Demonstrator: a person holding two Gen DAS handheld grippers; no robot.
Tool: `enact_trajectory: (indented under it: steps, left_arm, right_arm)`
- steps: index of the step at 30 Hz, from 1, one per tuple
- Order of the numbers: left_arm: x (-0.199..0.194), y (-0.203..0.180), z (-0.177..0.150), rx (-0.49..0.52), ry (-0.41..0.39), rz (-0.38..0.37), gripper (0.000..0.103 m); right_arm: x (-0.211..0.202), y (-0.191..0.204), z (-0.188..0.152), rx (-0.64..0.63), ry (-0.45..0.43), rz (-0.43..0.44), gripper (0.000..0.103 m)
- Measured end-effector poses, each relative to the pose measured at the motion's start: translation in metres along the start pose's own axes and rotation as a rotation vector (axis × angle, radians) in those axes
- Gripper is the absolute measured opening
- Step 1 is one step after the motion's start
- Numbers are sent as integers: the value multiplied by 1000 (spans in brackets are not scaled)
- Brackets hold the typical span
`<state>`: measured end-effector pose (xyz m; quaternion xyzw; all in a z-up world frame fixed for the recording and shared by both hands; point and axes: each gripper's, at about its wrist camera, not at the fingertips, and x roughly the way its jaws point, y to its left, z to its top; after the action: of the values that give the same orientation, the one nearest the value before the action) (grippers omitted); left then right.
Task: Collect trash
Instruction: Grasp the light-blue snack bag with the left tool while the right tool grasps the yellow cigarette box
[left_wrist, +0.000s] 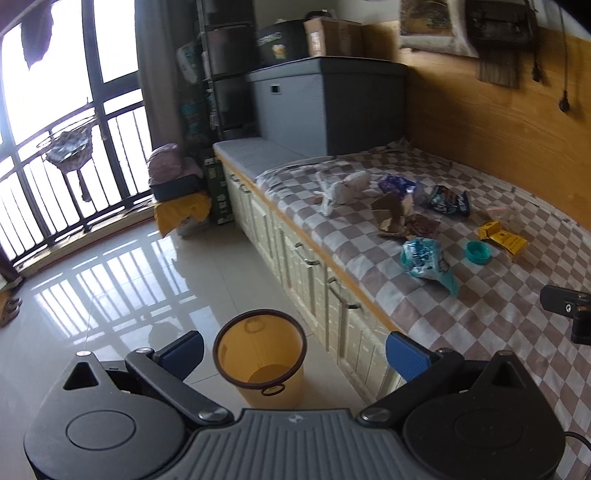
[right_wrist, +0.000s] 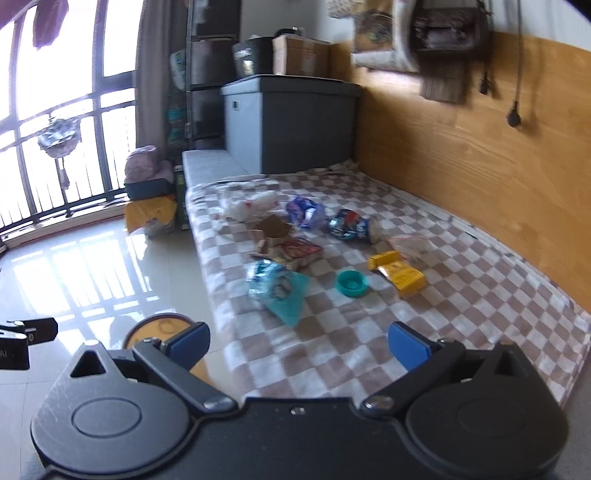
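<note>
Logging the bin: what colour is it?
Yellow waste bin with a dark brown rim, clearest in the left wrist view.

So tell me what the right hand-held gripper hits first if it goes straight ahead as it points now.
Probably the checkered blanket on the bed: the right hand-held gripper, jaws open and empty, points over bare blanket. The teal snack wrapper lies nearest beyond that, slightly left. Depth is hard to judge through the fisheye.
</note>
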<state>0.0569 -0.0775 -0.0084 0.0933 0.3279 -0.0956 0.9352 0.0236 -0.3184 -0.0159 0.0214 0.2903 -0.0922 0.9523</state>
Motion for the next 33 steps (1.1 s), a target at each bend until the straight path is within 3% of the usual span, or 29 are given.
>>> enact_trajectory:
  steps: [6,14,20,33]
  left_arm:
    - [30,-34,20,74,0,-66,103]
    - [80,-78,51,93,-6,-186,103]
    - [131,-105,70,46,43,-252,103]
    - [226,-139,83,52,70,-345,103]
  right_arm:
    - [21,-32,-6,26,25,-72,103]
    - [55,-77,-11,92,68,-132,103]
    - [87,-107,-8,141,88,-112,103]
    - [192,-137,28,58,43,-125,103]
